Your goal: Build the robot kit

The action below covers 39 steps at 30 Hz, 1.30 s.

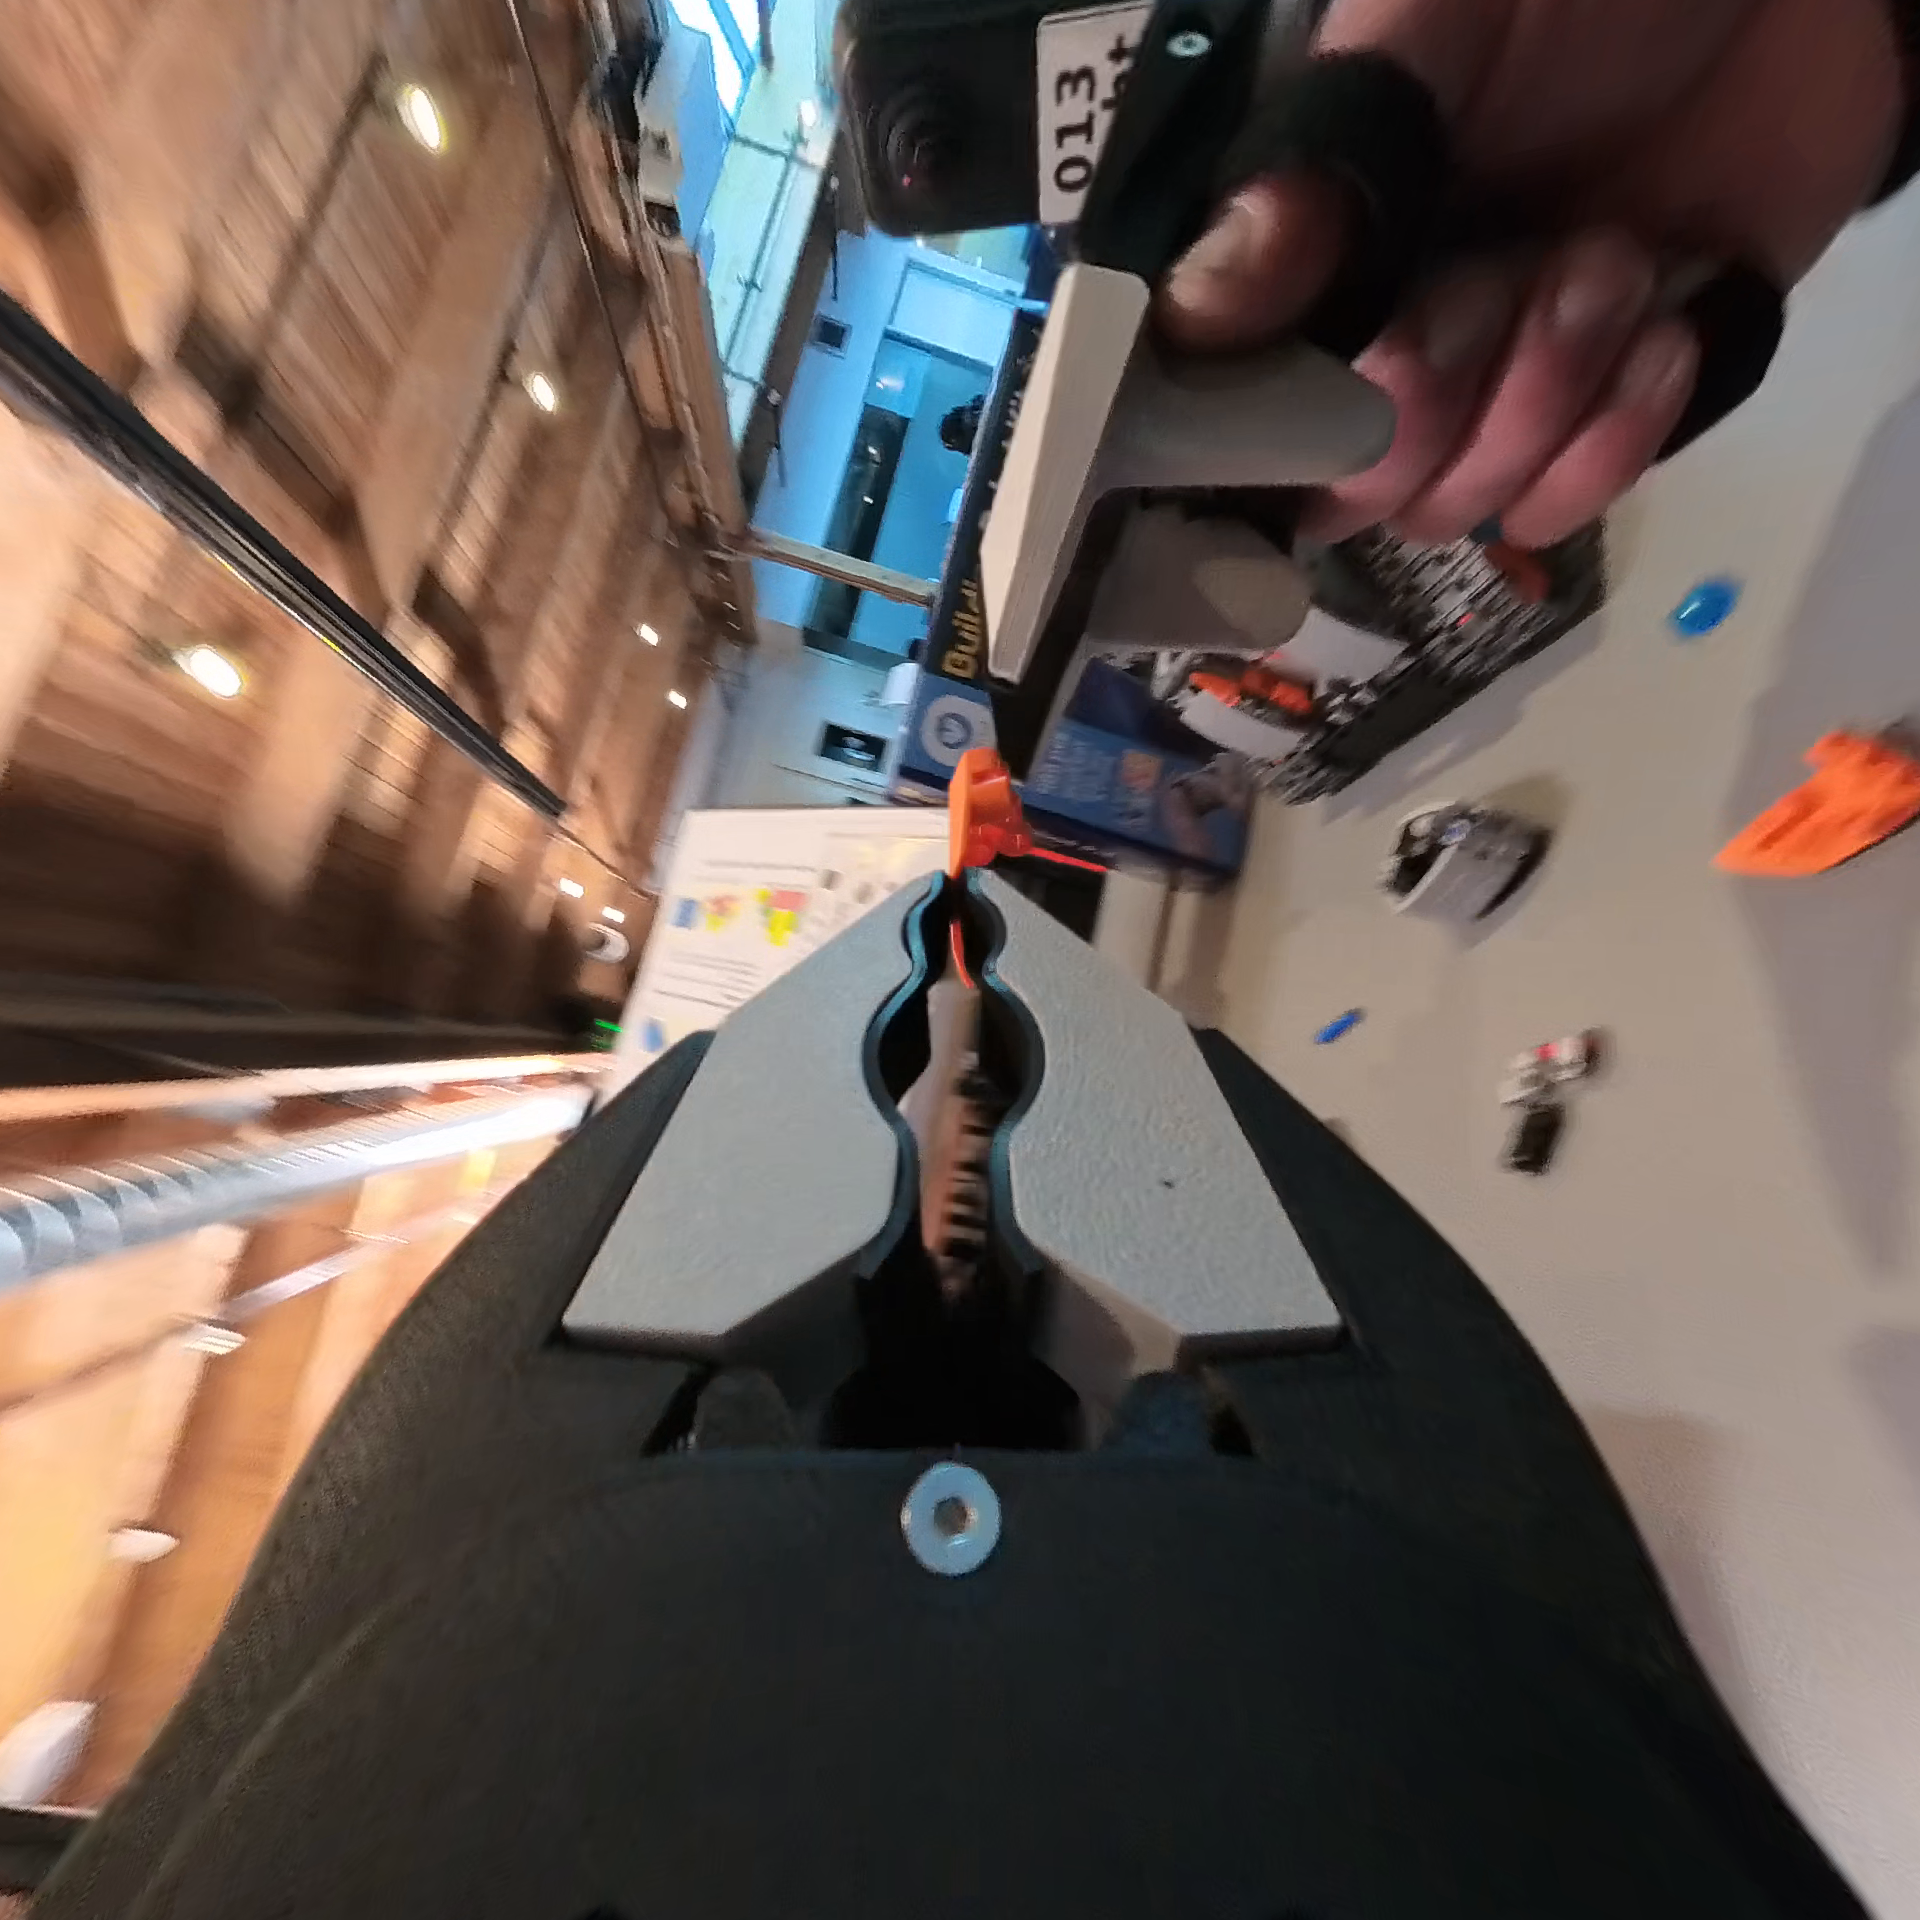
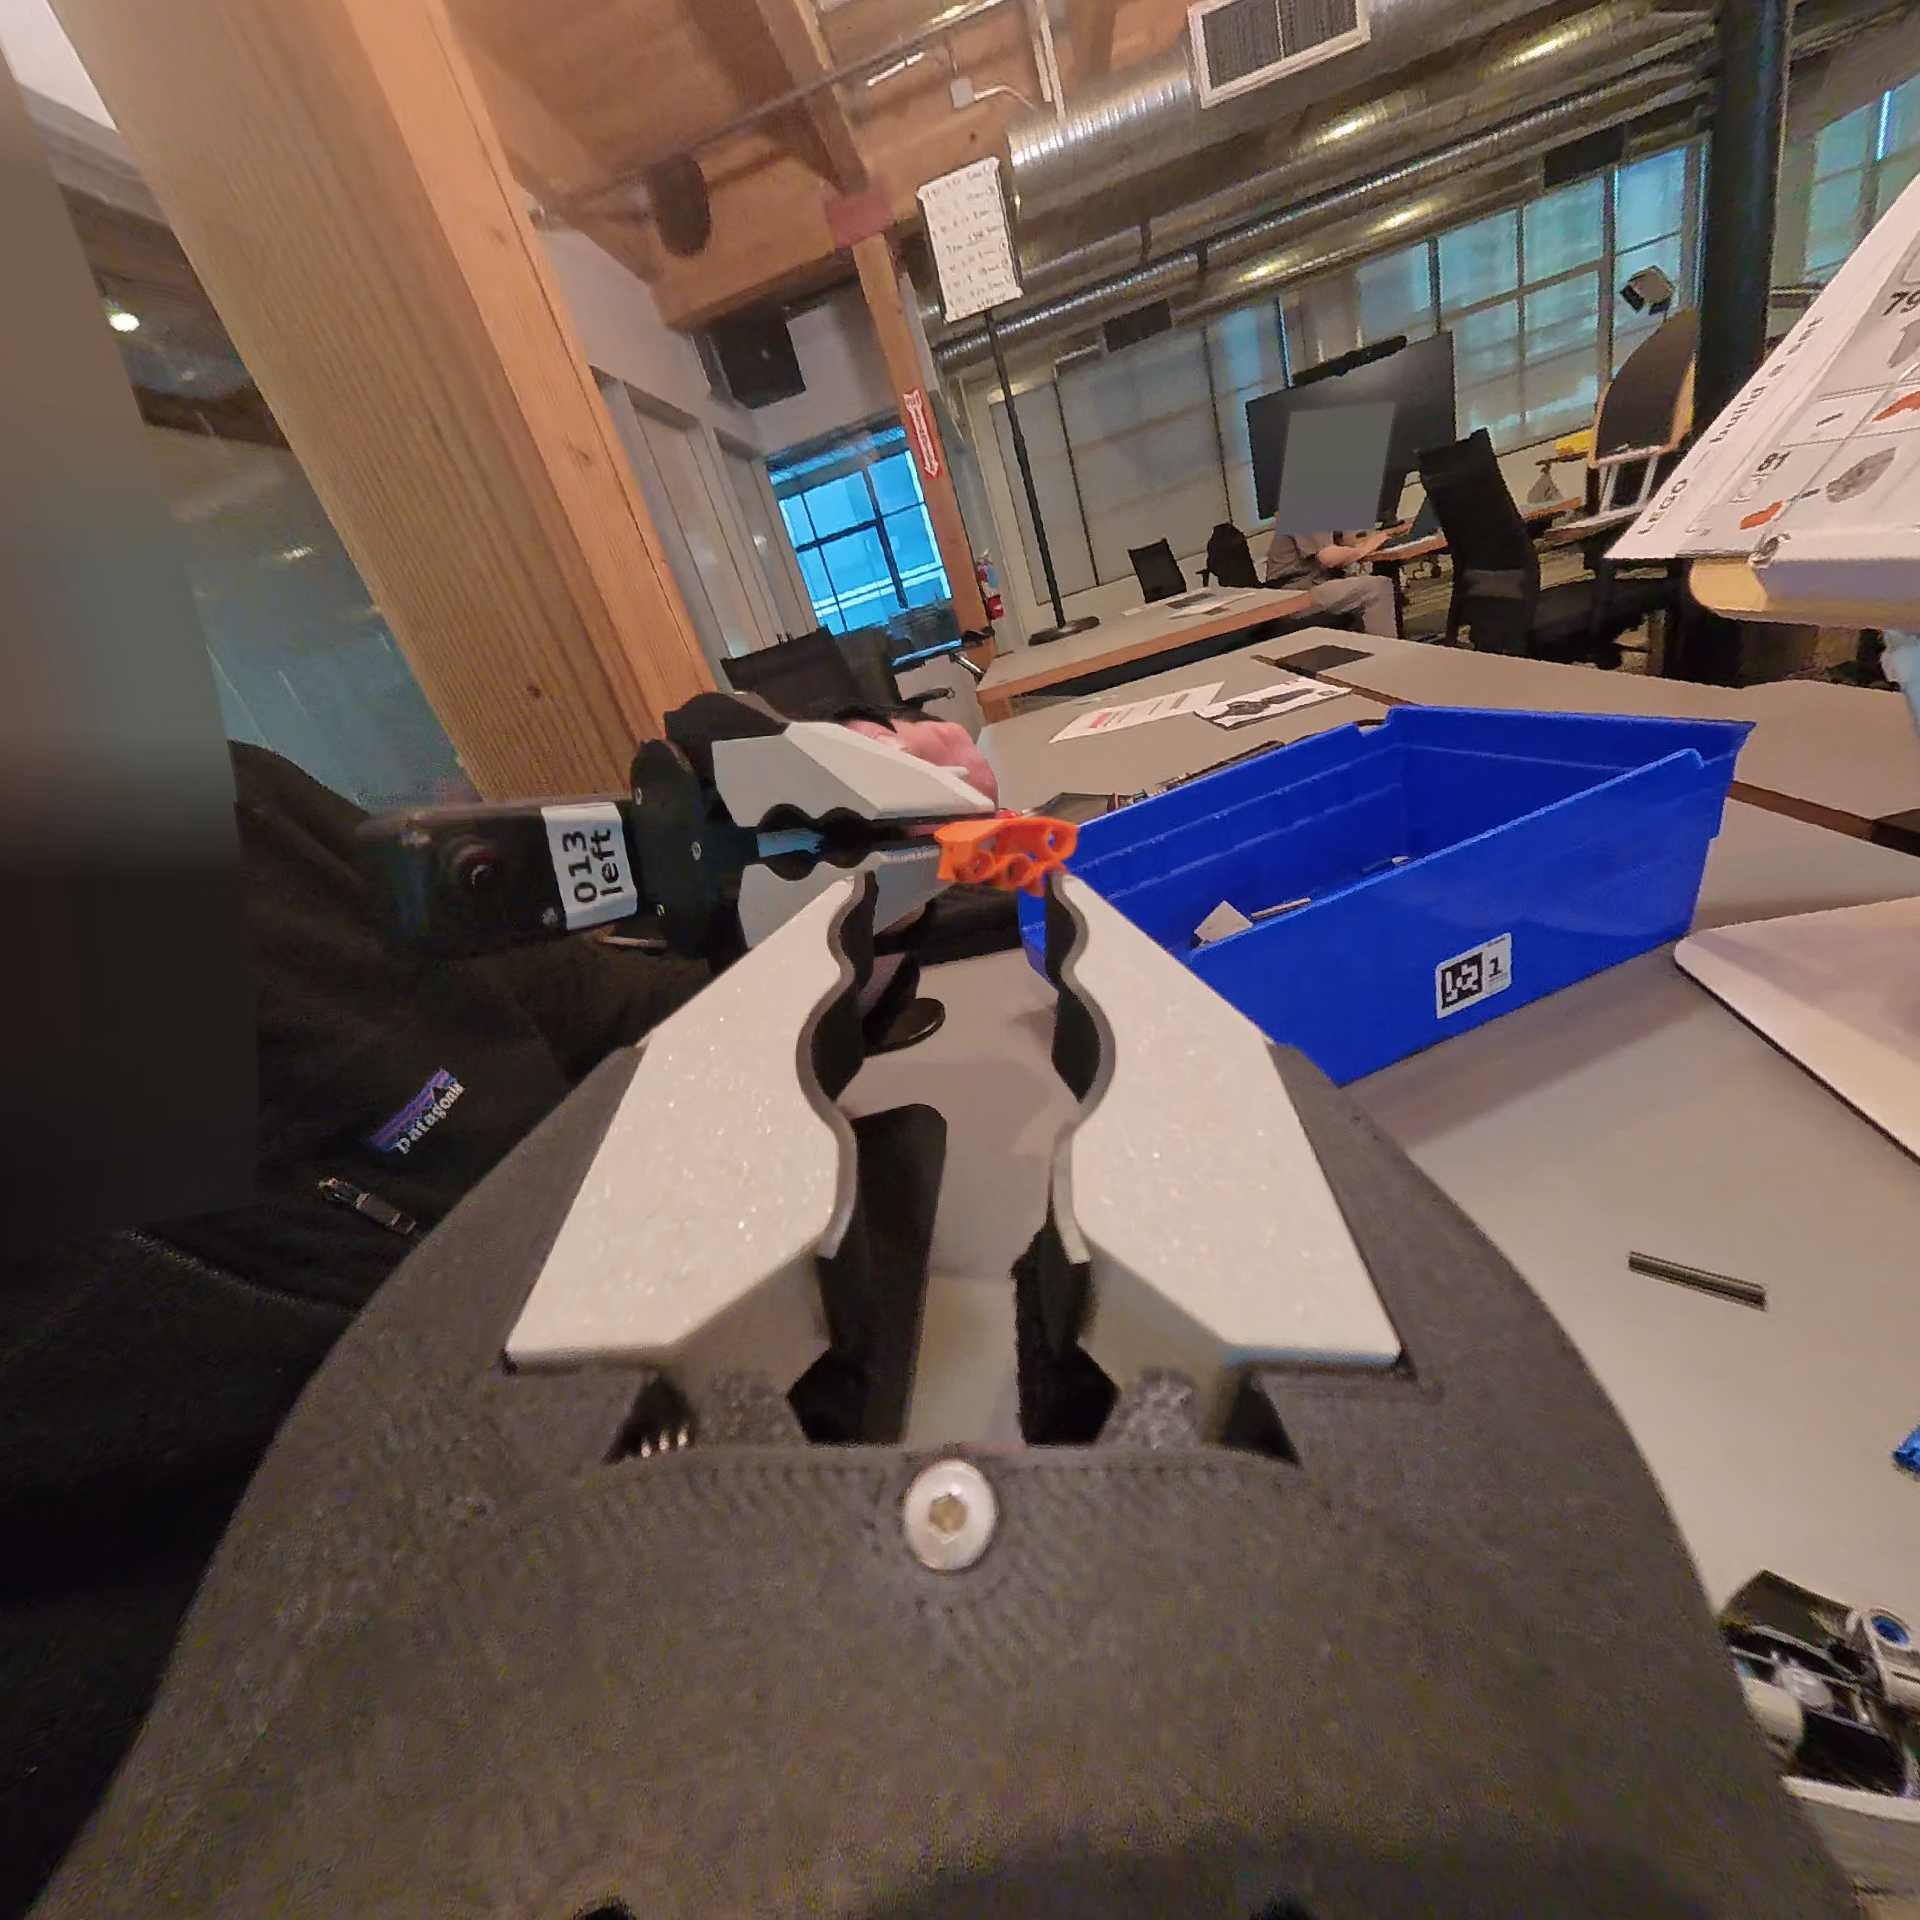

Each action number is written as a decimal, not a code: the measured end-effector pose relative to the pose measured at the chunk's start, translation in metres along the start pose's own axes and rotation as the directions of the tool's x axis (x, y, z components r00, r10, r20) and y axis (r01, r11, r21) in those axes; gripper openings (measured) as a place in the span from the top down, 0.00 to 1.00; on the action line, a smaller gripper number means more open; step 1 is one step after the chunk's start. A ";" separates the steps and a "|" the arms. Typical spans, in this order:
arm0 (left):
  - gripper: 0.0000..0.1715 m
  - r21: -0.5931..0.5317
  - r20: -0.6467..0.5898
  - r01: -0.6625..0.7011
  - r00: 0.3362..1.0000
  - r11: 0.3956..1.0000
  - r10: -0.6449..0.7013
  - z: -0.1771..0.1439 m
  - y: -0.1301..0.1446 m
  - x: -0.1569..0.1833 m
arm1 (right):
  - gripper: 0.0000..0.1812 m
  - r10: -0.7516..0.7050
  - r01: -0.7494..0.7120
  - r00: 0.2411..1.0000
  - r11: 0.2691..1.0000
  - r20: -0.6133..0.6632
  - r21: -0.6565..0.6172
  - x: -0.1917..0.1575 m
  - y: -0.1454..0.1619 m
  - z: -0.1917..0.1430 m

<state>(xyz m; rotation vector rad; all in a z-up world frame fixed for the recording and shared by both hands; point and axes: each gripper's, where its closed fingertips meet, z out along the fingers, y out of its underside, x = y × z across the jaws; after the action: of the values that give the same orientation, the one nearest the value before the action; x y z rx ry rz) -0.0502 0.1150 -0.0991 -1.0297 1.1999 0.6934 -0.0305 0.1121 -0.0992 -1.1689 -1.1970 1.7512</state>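
Orange piece (image 2: 1003,852) pinched in L gripper (image 1: 958,883), blue bin (image 2: 1455,894) just behind.

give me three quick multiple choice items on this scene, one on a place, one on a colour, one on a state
1. Where does the orange plastic piece sit?
A. at the tips of the left tool, just in front of the right tool's tips
B. inside the bin
C. flat on the table

2. What colour is the bin past the right tool?
A. green
B. blue
C. yellow

3. How do the right tool's fingers stand?
A. shut tight
B. clamped on a black rod
C. apart, with a gap between them

Answers: 1 A, the piece juts from the left tool's closed tips, held above the table; 2 B, its walls are plainly blue; 3 C, table surface shows through the gap.
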 end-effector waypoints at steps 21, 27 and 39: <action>1.00 0.097 -0.004 -0.545 0.836 0.832 0.548 0.010 -0.023 0.015 | 0.86 0.182 -0.182 0.982 0.983 0.057 -0.011 0.007 0.009 0.001; 1.00 0.094 -0.004 -0.535 0.843 0.840 0.537 0.013 -0.022 0.015 | 0.88 0.099 -0.099 0.995 0.995 0.021 -0.006 0.007 0.005 -0.002; 0.84 0.011 -0.268 0.318 0.914 0.948 -0.304 0.011 -0.012 0.008 | 0.89 -0.203 0.200 0.969 0.979 -0.142 -0.034 0.013 -0.004 -0.009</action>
<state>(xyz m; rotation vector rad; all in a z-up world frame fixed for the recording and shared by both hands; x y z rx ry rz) -0.0335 0.1198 -0.1035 -1.2617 1.2362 0.2763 -0.0267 0.1278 -0.1005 -1.1227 -1.2033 1.4815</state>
